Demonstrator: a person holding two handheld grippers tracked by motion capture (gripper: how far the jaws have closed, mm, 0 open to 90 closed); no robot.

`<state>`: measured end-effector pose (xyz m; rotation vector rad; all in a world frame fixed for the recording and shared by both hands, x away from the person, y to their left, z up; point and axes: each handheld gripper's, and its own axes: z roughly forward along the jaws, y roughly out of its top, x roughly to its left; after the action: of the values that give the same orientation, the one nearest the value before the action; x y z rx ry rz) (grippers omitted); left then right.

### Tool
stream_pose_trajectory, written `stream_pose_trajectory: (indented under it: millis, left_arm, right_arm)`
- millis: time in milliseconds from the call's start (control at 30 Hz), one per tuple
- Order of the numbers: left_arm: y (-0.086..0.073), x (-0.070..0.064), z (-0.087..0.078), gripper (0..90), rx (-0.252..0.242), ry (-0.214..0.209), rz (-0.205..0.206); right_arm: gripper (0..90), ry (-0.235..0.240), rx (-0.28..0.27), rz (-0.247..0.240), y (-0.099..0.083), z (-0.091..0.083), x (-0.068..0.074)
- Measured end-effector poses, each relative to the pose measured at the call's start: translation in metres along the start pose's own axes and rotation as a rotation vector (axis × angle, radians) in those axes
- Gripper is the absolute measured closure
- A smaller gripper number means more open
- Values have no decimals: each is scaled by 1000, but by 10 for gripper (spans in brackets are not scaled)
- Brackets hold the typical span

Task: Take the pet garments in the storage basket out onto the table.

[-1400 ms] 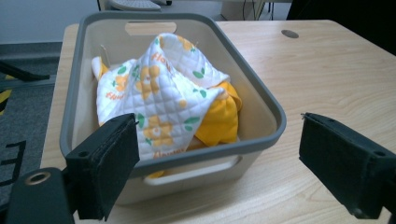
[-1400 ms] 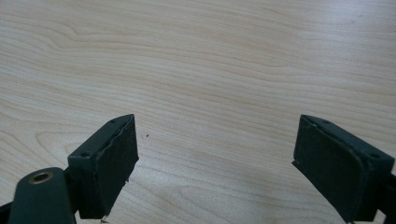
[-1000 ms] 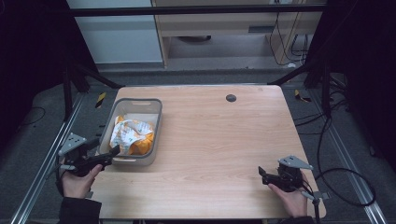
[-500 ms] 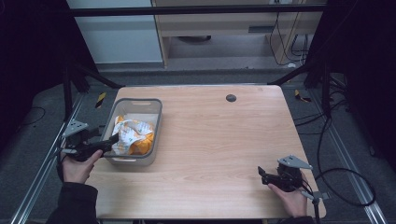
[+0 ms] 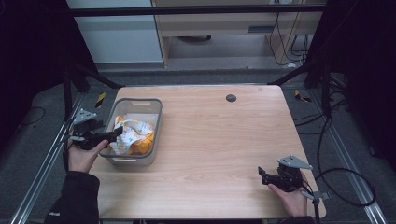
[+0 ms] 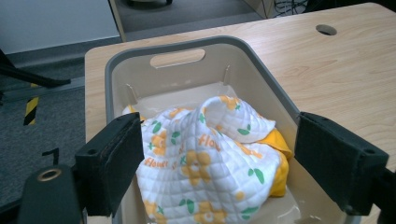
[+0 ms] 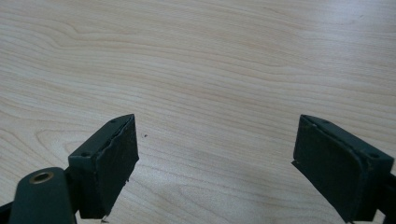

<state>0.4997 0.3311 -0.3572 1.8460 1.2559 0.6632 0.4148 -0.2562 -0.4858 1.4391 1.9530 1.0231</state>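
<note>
A: Start at the left. What is there?

B: A person's left hand [image 5: 83, 156] holds the left gripper [image 5: 114, 134] at the left edge of the wooden counter [image 5: 219, 140]. The gripper's tip reaches over the left rim of a grey bin [image 5: 157, 122].

A: And its fingers?

B: Spread wide. In the left gripper view the two black fingers [image 6: 112, 161] stand well apart with nothing between them, one to each side of the bin [image 6: 261, 70].

A: What lies in the bin?

B: A crumpled quilted cloth [image 6: 205, 158], white with orange flowers and green leaves, with a plain yellow side showing at its right. From the high view it lies toward the near half of the bin [image 5: 132, 136]. The far end wall has a handle slot [image 6: 177, 57].

A: Moving across the counter?

B: Bare wood in the middle, and a small dark round hole [image 5: 230, 97] near the far edge.

A: And the right side?

B: The right hand [image 5: 292, 200] holds the right gripper [image 5: 261, 175] low at the near right corner of the counter, pointing left. In the right gripper view its fingers [image 7: 109, 163] are likewise spread apart, gripping nothing, with only wood grain [image 7: 210, 70] below them.
</note>
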Motion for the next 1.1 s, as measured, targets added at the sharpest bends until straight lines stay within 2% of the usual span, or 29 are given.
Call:
stream_pose_trajectory:
  millis: [500, 767, 1100]
  left_arm:
    - [22, 4, 17, 179, 48, -8, 14]
    - [27, 7, 32, 192, 101, 9, 27]
    - [33, 12, 48, 215, 173, 7, 33]
  right_arm:
    - [146, 5, 7, -2, 0, 1, 0]
    - [151, 4, 14, -4, -1, 1, 0]
    - [156, 15, 23, 0, -1, 2, 0]
